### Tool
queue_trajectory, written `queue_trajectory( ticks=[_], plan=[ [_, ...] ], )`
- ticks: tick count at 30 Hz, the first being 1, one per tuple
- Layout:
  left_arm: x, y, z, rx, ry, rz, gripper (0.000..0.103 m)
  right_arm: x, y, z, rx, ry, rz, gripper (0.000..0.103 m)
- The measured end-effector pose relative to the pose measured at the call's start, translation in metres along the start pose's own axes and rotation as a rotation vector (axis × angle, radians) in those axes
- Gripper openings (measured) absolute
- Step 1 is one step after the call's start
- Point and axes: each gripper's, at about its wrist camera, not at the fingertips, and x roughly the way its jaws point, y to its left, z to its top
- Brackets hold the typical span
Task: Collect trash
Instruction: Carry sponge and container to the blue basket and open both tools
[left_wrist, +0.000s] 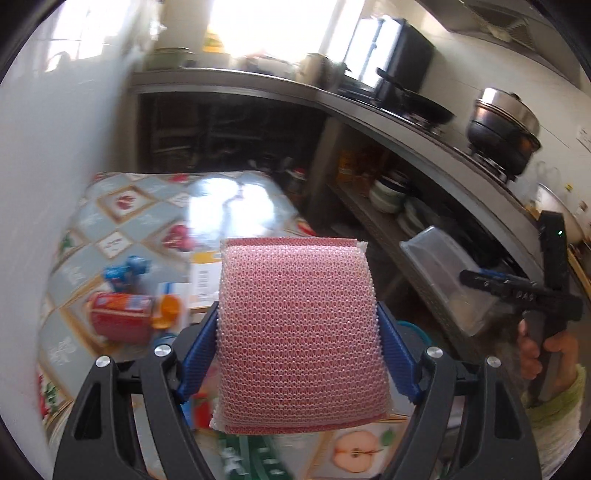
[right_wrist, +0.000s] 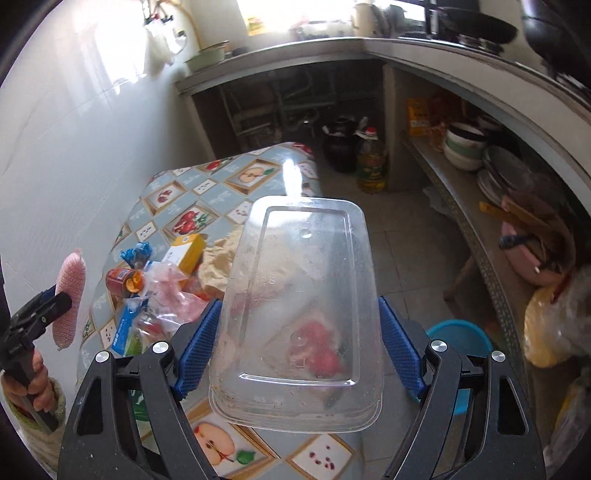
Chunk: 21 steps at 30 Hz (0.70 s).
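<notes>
Right wrist view: right gripper (right_wrist: 297, 328) jaws squeeze a slick plastic container (right_wrist: 299, 314); left gripper (left_wrist: 297, 341) pinches a sponge (left_wrist: 297, 332). That container could easily pop out forward.

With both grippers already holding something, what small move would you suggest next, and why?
Probably carry the clear plastic container in the right gripper toward the blue bin beside the table; the left gripper is occupied by the pink sponge.
</notes>
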Motion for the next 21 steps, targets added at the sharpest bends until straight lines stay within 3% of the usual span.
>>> queue_trajectory(
  ticks=[3, 8, 12, 15, 21],
  plan=[
    [0.051, -0.071, 0.024, 0.113, 0.119, -0.109, 0.078, -0.005, -0.042, -0.035, 0.099, 0.003, -0.067, 0.078],
    [0.158, -0.172, 0.03, 0.286, 0.314, -0.177, 0.078, 0.007, -0.116, -0.099, 0.326, 0.03, -0.127, 0.078],
    [0.253, -0.226, 0.007, 0.291, 0.516, -0.22, 0.079, 0.033, -0.172, -0.149, 0.508, 0.075, -0.177, 0.078],
    [0.313, -0.253, -0.02, 0.29, 0.632, -0.203, 0.079, 0.056, -0.209, -0.176, 0.631, 0.1, -0.18, 0.078],
    [0.411, -0.276, -0.048, 0.217, 0.767, -0.124, 0.079, 0.099, -0.271, -0.192, 0.84, 0.088, -0.19, 0.078]
  ],
)
